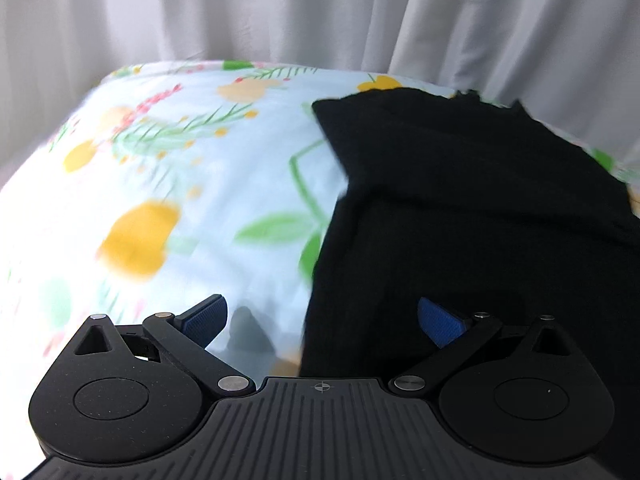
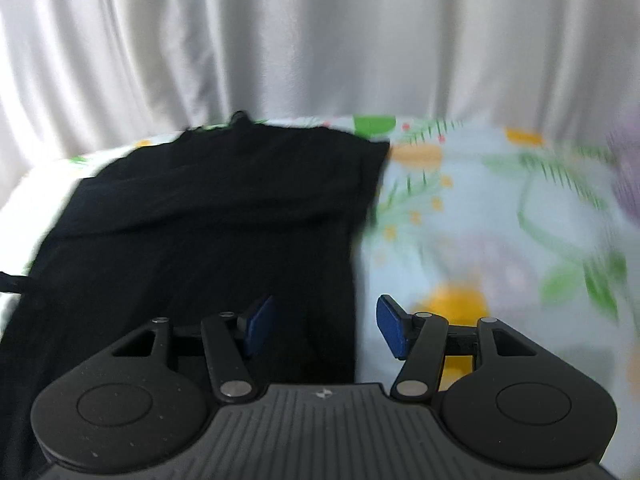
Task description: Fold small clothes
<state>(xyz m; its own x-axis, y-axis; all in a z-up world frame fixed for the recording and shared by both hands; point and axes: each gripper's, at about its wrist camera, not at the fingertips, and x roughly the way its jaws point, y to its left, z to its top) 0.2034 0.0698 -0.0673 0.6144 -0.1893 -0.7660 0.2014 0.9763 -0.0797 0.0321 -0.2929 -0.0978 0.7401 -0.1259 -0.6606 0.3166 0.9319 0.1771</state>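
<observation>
black garment (image 1: 460,208): 1 | floral sheet (image 1: 168,184): 1 | curtain (image 2: 320,40): seemingly 1

light: bright, soft, even | blur: motion smear across floral sheet (image 1: 168,184) | edges: fisheye bending, dark corners | shadows: faint

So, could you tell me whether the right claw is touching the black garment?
Apart: the right wrist view shows the right claw open above the black garment, nothing pinched between its pads.

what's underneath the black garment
The black garment lies on a floral sheet, which shows around it. Whatever lies beneath its middle is covered.
</observation>
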